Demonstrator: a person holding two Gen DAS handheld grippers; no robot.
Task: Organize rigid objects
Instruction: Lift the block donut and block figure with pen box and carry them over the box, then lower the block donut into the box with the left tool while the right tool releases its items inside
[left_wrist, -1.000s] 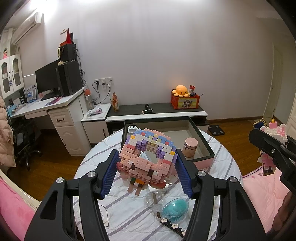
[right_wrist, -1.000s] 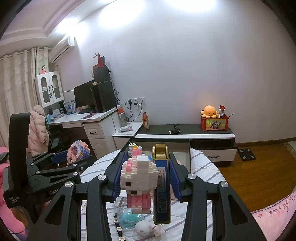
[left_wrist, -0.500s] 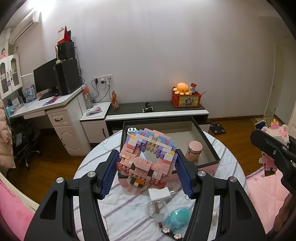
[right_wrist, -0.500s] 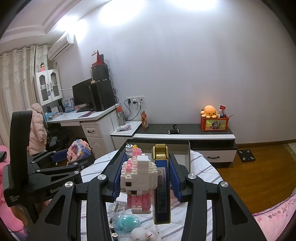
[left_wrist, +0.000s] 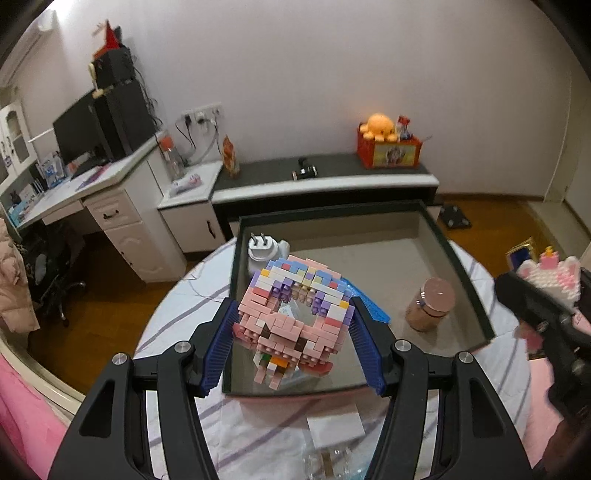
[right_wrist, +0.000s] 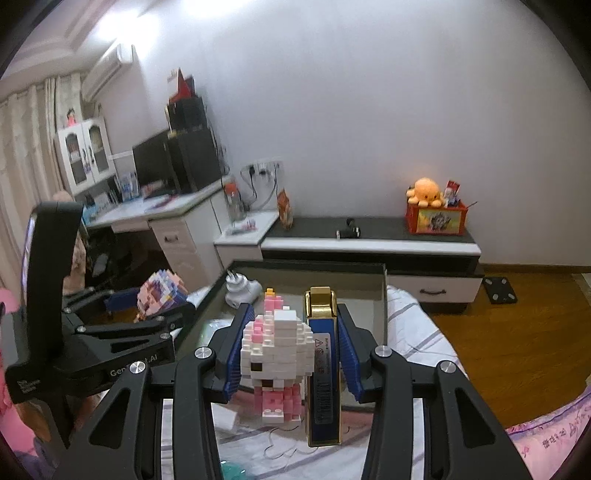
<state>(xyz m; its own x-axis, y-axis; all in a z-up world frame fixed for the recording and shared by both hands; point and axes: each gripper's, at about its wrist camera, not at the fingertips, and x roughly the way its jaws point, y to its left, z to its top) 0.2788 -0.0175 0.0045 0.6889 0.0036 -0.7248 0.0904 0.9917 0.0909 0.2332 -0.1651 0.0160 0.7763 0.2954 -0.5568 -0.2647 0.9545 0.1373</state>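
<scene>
My left gripper (left_wrist: 293, 334) is shut on a pink and pastel brick-built figure (left_wrist: 291, 317) and holds it above the near left part of a dark open box (left_wrist: 458, 266) on the round table. My right gripper (right_wrist: 288, 350) is shut on a white and pink brick-built cat (right_wrist: 275, 354) together with a blue and gold slim case (right_wrist: 323, 373), held above the table's near side. The right gripper also shows at the right edge of the left wrist view (left_wrist: 546, 295). The left gripper shows at the left of the right wrist view (right_wrist: 155, 299).
Inside the box lie a white plug adapter (left_wrist: 264, 249), a pink round jar (left_wrist: 430, 304) and a blue flat piece (left_wrist: 369, 302). A white card (left_wrist: 334, 421) and clear plastic items (left_wrist: 328, 458) lie on the striped tablecloth (left_wrist: 177, 317). A low cabinet (left_wrist: 325, 184) stands behind.
Both grippers have moved forward toward the box with their loads. The left one now hangs over the box's near part; the teal item has slid out of its view.
</scene>
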